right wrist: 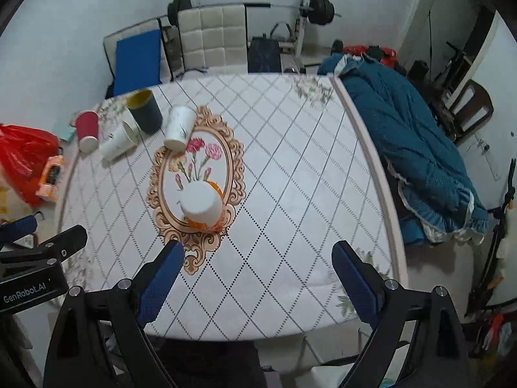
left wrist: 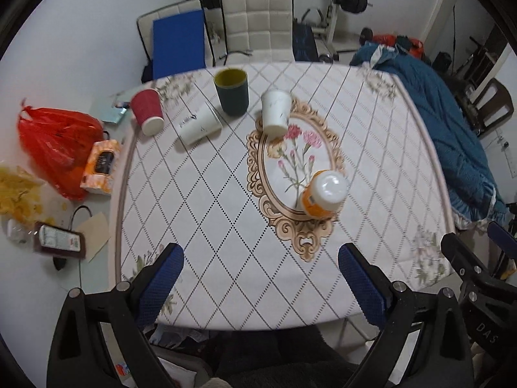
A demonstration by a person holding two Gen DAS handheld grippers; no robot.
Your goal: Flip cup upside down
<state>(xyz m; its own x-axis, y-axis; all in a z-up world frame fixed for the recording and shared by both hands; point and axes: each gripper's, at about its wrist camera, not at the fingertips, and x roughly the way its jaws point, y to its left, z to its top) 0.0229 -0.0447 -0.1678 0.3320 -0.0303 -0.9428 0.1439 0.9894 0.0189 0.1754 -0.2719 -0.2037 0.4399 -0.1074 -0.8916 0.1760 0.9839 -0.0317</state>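
An orange cup with a white base stands upside down on the floral medallion of the tablecloth; it also shows in the right wrist view. A dark teal cup with a yellow inside stands upright at the far side. A white cup, another white cup and a red cup stand upside down near it. My left gripper is open and empty above the near table edge. My right gripper is open and empty, just short of the orange cup.
A red plastic bag and a tissue pack lie on the floor to the left. A blue quilt lies along the table's right side. A white chair and a barbell rack stand behind the table.
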